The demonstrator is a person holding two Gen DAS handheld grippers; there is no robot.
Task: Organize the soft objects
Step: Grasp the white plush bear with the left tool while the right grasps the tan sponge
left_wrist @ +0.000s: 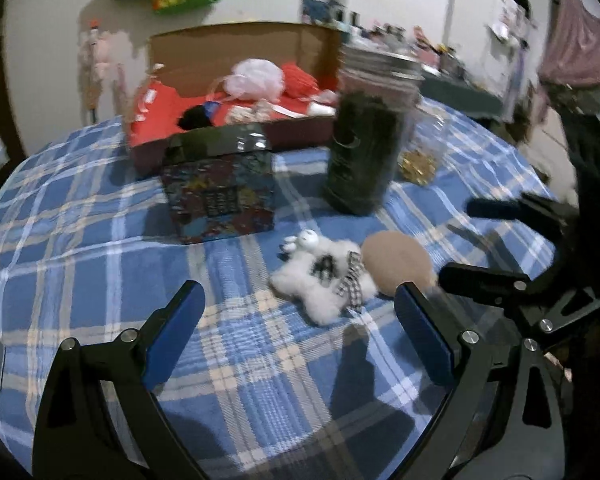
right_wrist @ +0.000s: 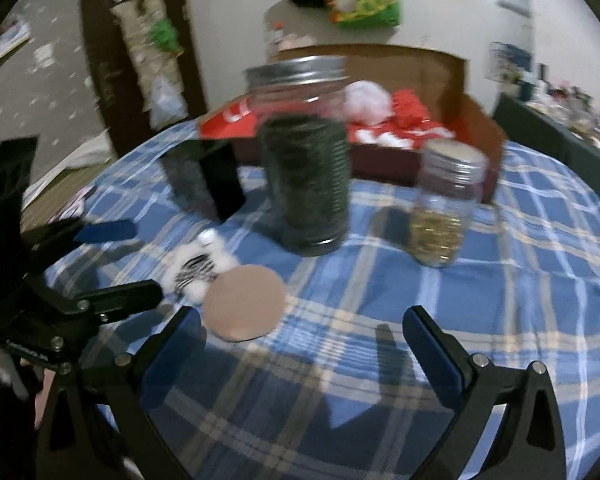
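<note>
A white fluffy plush toy (left_wrist: 324,280) with a checked ribbon lies on the blue plaid cloth (left_wrist: 80,240), touching a flat round tan puff (left_wrist: 396,262) on its right. My left gripper (left_wrist: 300,320) is open just short of the toy, nothing between its blue pads. From the right my right gripper (left_wrist: 456,242) reaches in open, its tips close to the puff. In the right wrist view the tan puff (right_wrist: 244,302) lies just ahead of the left finger of my right gripper (right_wrist: 300,328), the plush toy (right_wrist: 200,268) lies behind it, and my left gripper (right_wrist: 146,260) is open beside the toy.
An open cardboard box (left_wrist: 220,52) at the back holds red cloth and a white mesh puff (left_wrist: 256,78). In front stand a dark patterned box (left_wrist: 220,196), a tall dark jar (left_wrist: 364,136) and a small jar with gold bits (right_wrist: 444,208).
</note>
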